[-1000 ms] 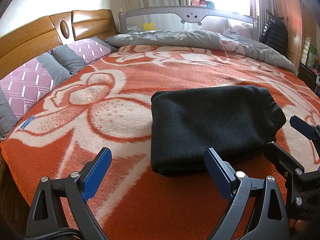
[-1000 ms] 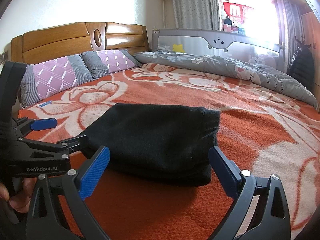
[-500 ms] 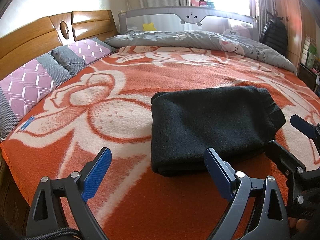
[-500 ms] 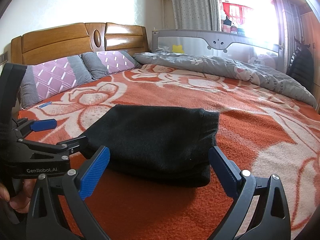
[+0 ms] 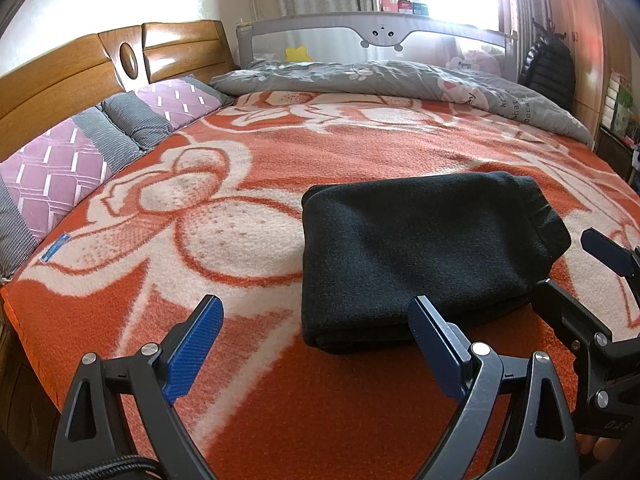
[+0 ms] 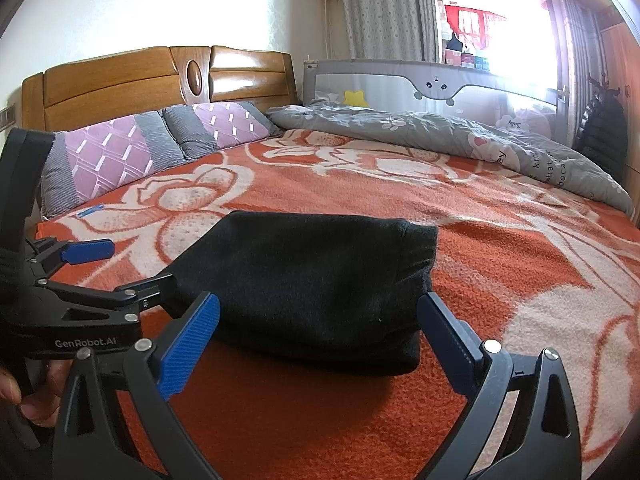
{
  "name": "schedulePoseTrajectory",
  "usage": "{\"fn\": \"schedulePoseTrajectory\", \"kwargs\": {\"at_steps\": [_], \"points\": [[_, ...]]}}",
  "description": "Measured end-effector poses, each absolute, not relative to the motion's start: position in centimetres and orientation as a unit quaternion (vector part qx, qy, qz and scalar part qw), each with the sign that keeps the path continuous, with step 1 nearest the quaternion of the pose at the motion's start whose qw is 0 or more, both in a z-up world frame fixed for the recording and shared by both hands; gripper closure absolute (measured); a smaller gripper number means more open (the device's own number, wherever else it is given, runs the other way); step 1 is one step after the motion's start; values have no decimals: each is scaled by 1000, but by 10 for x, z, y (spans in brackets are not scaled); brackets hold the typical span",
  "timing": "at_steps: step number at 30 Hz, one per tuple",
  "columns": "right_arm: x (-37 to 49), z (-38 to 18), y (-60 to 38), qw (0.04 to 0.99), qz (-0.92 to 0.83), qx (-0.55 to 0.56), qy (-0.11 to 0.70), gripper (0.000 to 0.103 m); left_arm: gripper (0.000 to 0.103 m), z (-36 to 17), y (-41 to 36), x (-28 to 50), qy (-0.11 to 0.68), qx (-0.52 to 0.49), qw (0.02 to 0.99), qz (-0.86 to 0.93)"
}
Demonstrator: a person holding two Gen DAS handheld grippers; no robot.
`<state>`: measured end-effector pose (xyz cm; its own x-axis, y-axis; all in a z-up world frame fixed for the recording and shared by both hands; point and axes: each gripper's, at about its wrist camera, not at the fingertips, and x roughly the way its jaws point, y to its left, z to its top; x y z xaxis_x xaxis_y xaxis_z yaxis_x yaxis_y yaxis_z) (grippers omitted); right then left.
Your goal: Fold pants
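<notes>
Bed (image 5: 360,420) with orange floral blanket (image 5: 280,152). Folded black pants (image 5: 420,248) lie centre-right; purple-grey pillows (image 5: 60,168) at left; grey duvet (image 5: 400,80) across the top.

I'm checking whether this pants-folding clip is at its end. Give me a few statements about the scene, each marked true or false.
1. The black pants lie folded in a compact stack on the orange floral blanket. True.
2. The left hand-held gripper is clamped on the pants. False: it is open and holds nothing.
3. The right hand-held gripper is open, short of the pants' near edge. True.
4. The pants rest on the grey duvet. False: the duvet lies farther back, apart from them.
5. Purple and grey pillows line the wooden headboard. True.
</notes>
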<state>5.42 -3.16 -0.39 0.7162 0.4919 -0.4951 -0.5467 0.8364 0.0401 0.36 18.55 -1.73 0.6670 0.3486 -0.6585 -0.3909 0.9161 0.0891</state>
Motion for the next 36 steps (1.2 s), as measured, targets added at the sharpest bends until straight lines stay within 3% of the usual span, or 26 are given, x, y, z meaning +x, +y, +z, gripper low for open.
{"fn": "schedulePoseTrajectory", "kwargs": {"at_steps": [36], "points": [[64,5,-30,926,269,-40,261,4,10,-11,187,14,353,-22,913,203]]}}
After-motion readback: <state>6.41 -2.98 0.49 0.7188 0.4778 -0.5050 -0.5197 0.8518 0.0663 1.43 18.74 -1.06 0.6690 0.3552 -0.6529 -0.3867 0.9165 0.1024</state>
